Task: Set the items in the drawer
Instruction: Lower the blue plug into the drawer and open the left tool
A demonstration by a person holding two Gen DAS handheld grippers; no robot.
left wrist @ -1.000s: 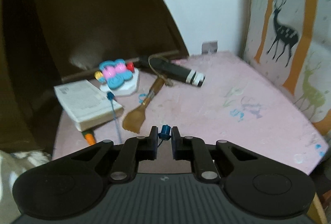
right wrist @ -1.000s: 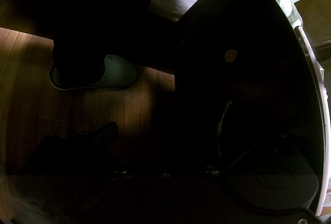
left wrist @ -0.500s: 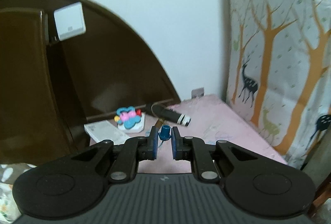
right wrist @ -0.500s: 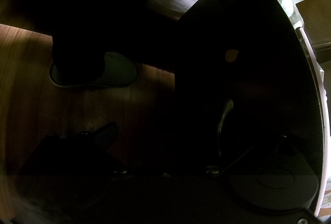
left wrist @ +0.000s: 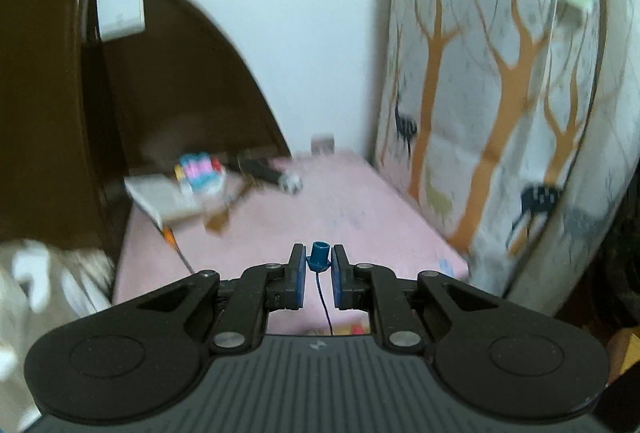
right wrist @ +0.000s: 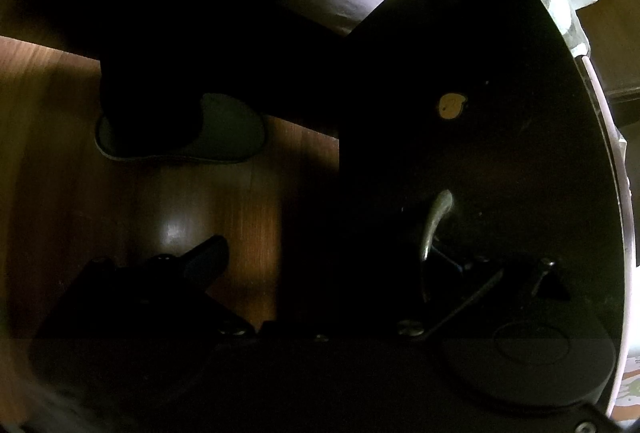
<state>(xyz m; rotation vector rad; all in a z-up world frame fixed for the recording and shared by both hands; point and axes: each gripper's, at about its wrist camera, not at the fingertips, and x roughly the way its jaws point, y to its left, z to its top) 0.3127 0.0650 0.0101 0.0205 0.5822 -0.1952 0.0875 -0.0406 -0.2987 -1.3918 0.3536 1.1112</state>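
Between the two blue pads of my left tool (left wrist: 319, 267) sits a small blue cap-like plug (left wrist: 320, 256), pinched near its base, with a thin dark cord (left wrist: 325, 303) trailing down toward 6 o'clock. That is the item I am carrying. The rest wait at 10 o'clock on the pink desk (left wrist: 360, 209): a white book (left wrist: 160, 198), a colourful toy (left wrist: 199, 173), a black cylinder with a white band (left wrist: 270, 175), a brown brush (left wrist: 224, 213) and an orange-tipped pen (left wrist: 170, 235), all blurred.

My right tool (right wrist: 320, 269) is low in a very dark view, its fingers spread wide: one fingertip (right wrist: 208, 259) stands over the wooden floor at 8 o'clock, the other side reaches the curved metal handle (right wrist: 436, 221) on the dark drawer front (right wrist: 460, 137). I cannot tell whether it touches the handle. A slipper (right wrist: 224, 133) rests on the floor at 10 o'clock.

Risks, as I judge them: the plug is small and held only at the pad tips, so it may slip or twist out; the dangling cord may snag on the desk edge; and the right tool may slide off the slim handle.

No brand or writing is readable; a small gold heart-shaped sticker (right wrist: 452, 105) on the drawer front and the printed packets at 1 o'clock are too small to read.
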